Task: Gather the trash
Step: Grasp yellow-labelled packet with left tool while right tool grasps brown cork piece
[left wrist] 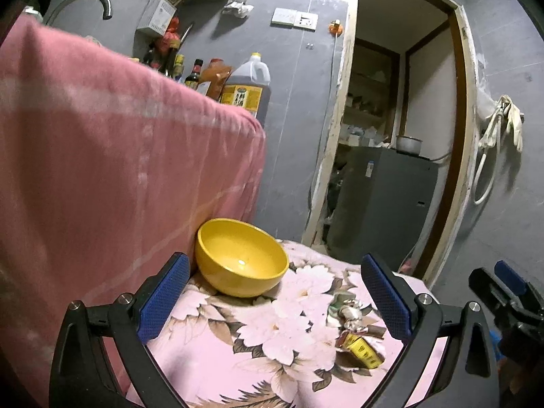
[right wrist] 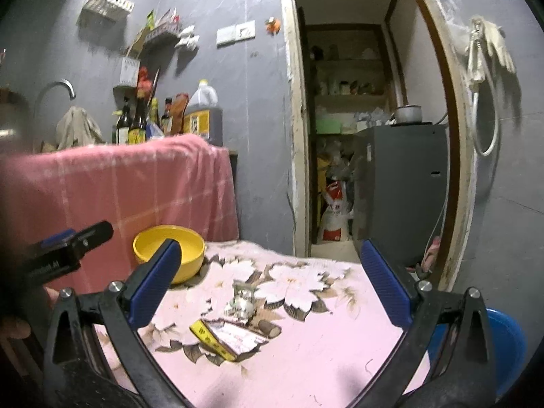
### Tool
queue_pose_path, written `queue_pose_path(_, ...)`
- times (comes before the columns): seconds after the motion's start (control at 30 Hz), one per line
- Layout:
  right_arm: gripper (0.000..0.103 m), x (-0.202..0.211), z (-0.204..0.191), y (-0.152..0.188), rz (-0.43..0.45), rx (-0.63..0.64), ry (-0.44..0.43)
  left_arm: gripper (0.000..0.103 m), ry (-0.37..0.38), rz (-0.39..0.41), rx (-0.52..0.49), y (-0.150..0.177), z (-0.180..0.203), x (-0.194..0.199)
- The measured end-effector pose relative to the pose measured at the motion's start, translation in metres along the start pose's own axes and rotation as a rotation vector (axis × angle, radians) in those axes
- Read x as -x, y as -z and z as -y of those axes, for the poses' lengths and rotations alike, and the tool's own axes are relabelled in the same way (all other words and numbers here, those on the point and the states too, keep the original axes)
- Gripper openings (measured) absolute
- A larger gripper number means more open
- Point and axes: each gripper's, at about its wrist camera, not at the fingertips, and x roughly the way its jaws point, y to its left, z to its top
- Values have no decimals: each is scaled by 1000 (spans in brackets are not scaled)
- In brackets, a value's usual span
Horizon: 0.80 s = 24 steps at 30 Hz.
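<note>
Room: grey walls are seen, with a wood-framed doorway opening onto a storage space where a grey cabinet carrying a metal pot is placed.
Pink cloth: a pink checked cloth is draped over a raised counter to the left; a tap, sauce bottles and a large oil jug are seen behind it.
Worktop: the low surface is covered by a pink floral cloth, lying below and beside the draped cloth.
Blue basin: a blue basin is seen low at the right, off the worktop's edge.
Bowl: a yellow bowl is set upright at the back left of the worktop, against the draped cloth.
Trash: a crumpled silvery wrapper and a flattened yellow-edged carton are lying close together on the floral cloth, right of the bowl and apart from it.
Left tool: its blue-padded fingers are spread wide and nothing is gripped; it is held above the worktop.
Right tool: released likewise, spread wide above the trash, nothing touched.
</note>
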Motion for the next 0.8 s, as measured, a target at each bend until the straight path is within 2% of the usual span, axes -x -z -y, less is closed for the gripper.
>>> queue_pose_path(0.2, 103, -19, 13, 12, -85, -17, 11, 99, 33, -68, 3, 12, 4, -11)
queue_pose_path(0.4, 103, -39, 28, 24, -198, -28, 3, 98, 44, -170, -9, 23, 18, -27)
queue_pose_path(0.53, 103, -48, 36, 30, -253, -38, -2, 98, 88, -242, -2, 31, 27, -37)
queue_pose_path(0.6, 96, -53, 37, 33, -279, -36, -4, 97, 120, -272, 14, 34, 31, -40)
queue_pose_path(0.67, 91, -60, 39, 36, -310, -35, -12, 91, 154, -320, 27, 38, 36, -46)
queue_pose_path(0.73, 86, -67, 42, 40, -344, -40, -26, 79, 181, -377, 36, 42, 41, -53)
queue_pose_path(0.8, 78, -74, 45, 43, -373, -44, -36, 72, 200, -433, 46, 47, 46, -62)
